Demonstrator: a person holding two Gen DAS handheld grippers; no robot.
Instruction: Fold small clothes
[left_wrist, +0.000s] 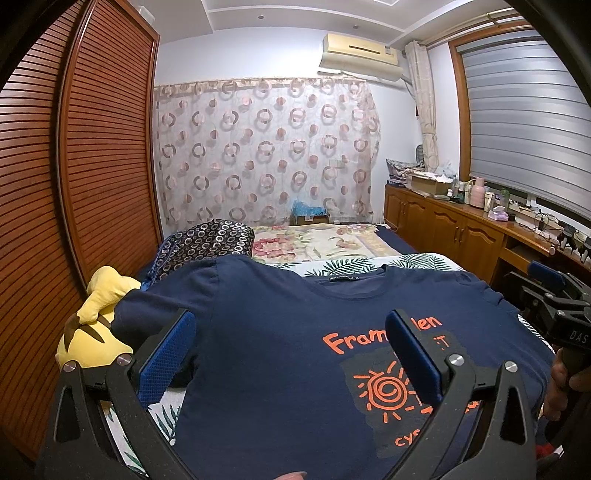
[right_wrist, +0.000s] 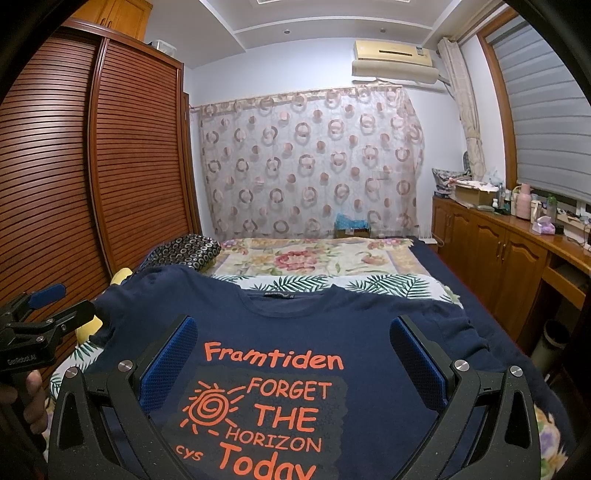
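A navy T-shirt (left_wrist: 280, 332) with an orange sun and lettering lies spread flat, front up, collar away from me, on the bed; it also shows in the right wrist view (right_wrist: 369, 325). My left gripper (left_wrist: 291, 343) is open and empty, hovering over the shirt's left half. My right gripper (right_wrist: 293, 350) is open and empty over the shirt's printed chest. The right gripper shows at the right edge of the left wrist view (left_wrist: 554, 299). The left gripper shows at the left edge of the right wrist view (right_wrist: 40, 317).
A yellow plush toy (left_wrist: 96, 325) lies by the shirt's left sleeve. A dark patterned pillow (left_wrist: 210, 240) and a floral blanket (left_wrist: 314, 240) lie further up the bed. A slatted wardrobe (left_wrist: 92, 166) stands on the left, a wooden cabinet (left_wrist: 443, 225) with clutter on the right.
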